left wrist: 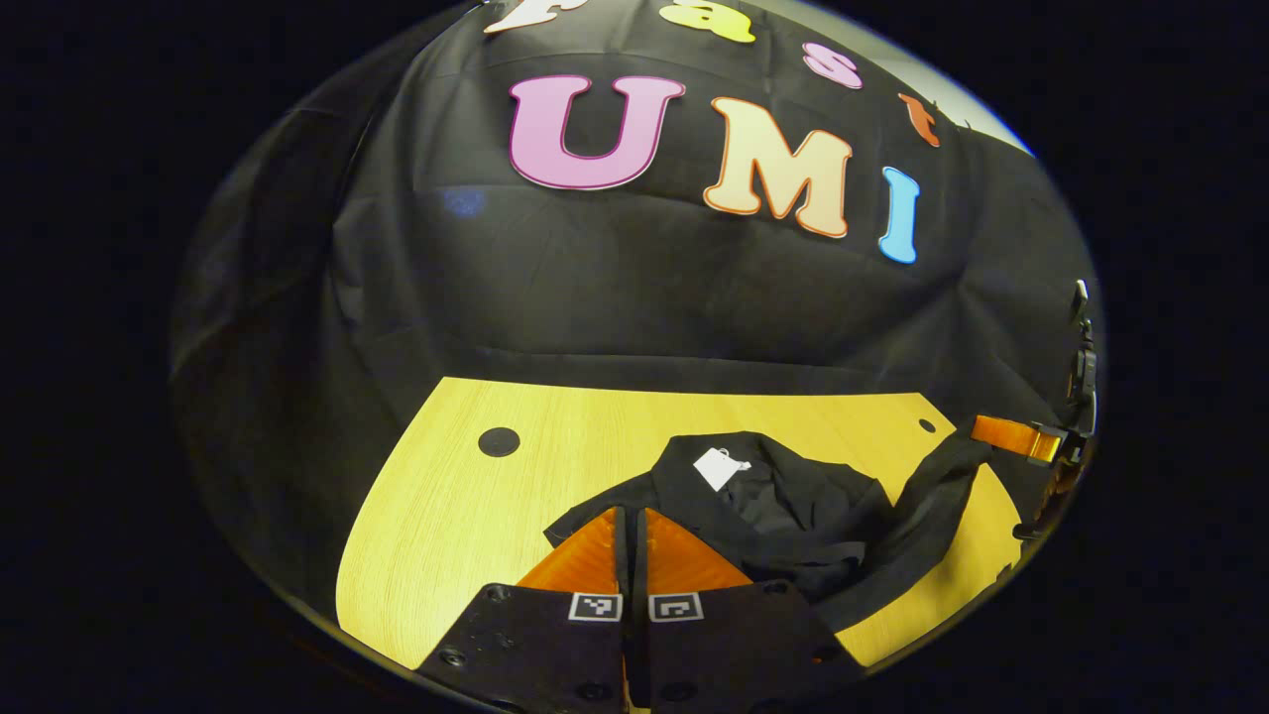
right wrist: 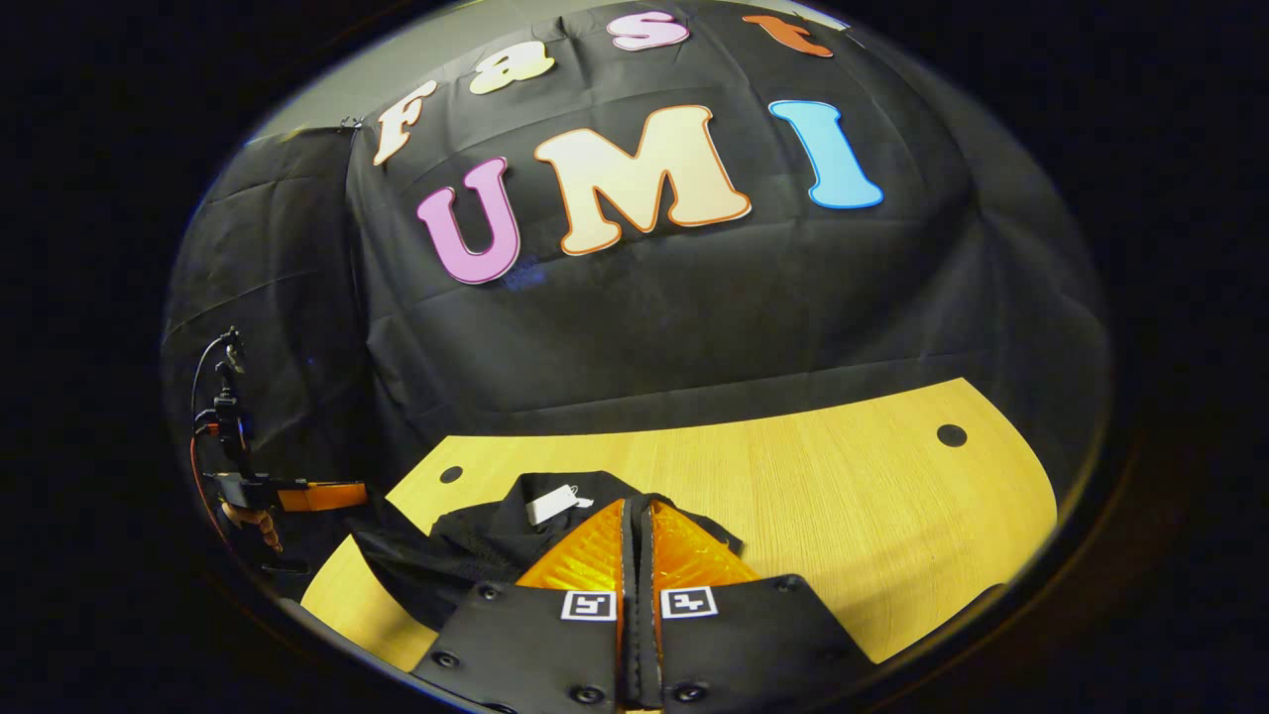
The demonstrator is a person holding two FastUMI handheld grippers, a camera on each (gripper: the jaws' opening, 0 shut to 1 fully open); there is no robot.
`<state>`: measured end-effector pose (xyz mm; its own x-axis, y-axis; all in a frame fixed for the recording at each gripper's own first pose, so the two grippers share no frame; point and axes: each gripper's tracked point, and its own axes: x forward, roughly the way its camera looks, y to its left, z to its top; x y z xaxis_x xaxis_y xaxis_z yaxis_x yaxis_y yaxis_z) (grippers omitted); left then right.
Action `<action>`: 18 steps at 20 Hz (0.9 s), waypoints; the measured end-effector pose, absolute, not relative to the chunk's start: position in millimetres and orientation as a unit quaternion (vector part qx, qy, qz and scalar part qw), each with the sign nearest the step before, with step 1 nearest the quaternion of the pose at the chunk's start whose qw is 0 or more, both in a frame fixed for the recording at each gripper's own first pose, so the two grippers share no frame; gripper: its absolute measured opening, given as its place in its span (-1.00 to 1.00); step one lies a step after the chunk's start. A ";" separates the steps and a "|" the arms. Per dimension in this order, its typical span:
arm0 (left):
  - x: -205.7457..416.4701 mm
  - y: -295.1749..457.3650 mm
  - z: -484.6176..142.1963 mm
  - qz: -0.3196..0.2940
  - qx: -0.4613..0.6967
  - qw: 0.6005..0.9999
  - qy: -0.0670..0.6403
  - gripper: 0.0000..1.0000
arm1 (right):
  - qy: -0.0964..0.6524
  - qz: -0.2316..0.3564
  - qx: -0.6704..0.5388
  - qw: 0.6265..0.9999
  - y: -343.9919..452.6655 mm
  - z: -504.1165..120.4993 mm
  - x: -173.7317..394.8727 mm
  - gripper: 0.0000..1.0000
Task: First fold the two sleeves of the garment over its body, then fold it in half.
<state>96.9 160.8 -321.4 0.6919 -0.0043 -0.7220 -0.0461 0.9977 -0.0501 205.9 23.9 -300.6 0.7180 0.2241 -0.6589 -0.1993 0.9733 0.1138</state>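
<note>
Garment (left wrist: 793,516) lay rumpled on the desk (left wrist: 466,516); both my jaws were clenched, each pinching its black cloth.

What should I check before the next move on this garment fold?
1. Left gripper closed on cloth: cannot tell; its fingers are together at the garment edge, but no pinched fabric is visible.
2. Right gripper closed on cloth: cannot tell, same reason.
3. Sleeve folded over the body: not ok; in the left gripper view it is drawn out sideways towards the other gripper.
4. Garment lying flat: not ok; bunched and wrinkled.
5. Garment on the table: ok.
6. White tag visible at the collar: ok.
</note>
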 end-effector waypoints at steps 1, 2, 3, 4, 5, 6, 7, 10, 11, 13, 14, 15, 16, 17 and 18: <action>100.0 166.3 -326.0 0.022 -0.042 0.917 0.396 -1.00 | 0.358 0.105 0.016 0.928 21.8 -302.6 212.6 -0.96; 102.9 172.5 -330.1 0.035 -0.048 0.915 0.398 -1.00 | 0.356 0.094 0.013 0.930 19.4 -302.8 219.2 -0.96; 107.5 181.2 -330.2 0.050 -0.042 0.917 0.392 -1.00 | 0.352 0.079 0.007 0.933 15.9 -301.9 226.7 -0.96; 108.1 189.5 -330.5 0.064 -0.021 0.919 0.387 -1.00 | 0.346 0.062 0.003 0.936 12.4 -299.0 231.6 -0.96; 111.3 203.4 -324.6 0.090 0.010 0.922 0.377 -1.00 | 0.336 0.042 -0.004 0.941 8.9 -289.7 234.0 -0.98; 120.0 208.9 -313.3 0.099 0.024 0.929 0.355 -0.33 | 0.312 0.025 -0.015 0.950 6.8 -283.3 238.5 -0.38; 120.2 211.1 -294.5 0.108 0.033 0.940 0.322 0.33 | 0.285 0.013 -0.029 0.958 5.0 -268.5 238.8 0.22; 135.3 198.7 -235.3 0.100 0.033 0.966 0.236 0.87 | 0.218 0.014 -0.055 0.974 14.3 -225.9 229.2 0.95; 130.3 195.6 -223.8 0.103 0.037 0.968 0.227 0.89 | 0.199 0.014 -0.060 0.978 16.1 -212.4 220.7 0.95; 115.0 183.4 -202.2 0.103 0.042 0.972 0.205 0.89 | 0.163 0.019 -0.062 0.984 20.1 -187.3 198.9 0.96; 107.2 177.3 -189.4 0.102 0.046 0.976 0.185 0.89 | 0.147 0.022 -0.064 0.987 19.9 -176.6 186.3 0.95; 98.2 172.6 -176.3 0.104 0.049 0.979 0.166 0.87 | 0.134 0.030 -0.064 0.989 21.0 -167.7 172.9 0.94; 86.8 167.9 -167.0 0.107 0.052 0.980 0.158 0.86 | 0.126 0.040 -0.062 0.989 23.2 -161.3 157.3 0.87; 74.7 162.9 -159.2 0.109 0.053 0.981 0.154 0.84 | 0.124 0.046 -0.060 0.989 20.9 -157.1 142.1 0.87; 60.7 156.8 -151.7 0.113 0.054 0.981 0.150 0.86 | 0.123 0.051 -0.057 0.989 17.9 -152.2 126.0 0.87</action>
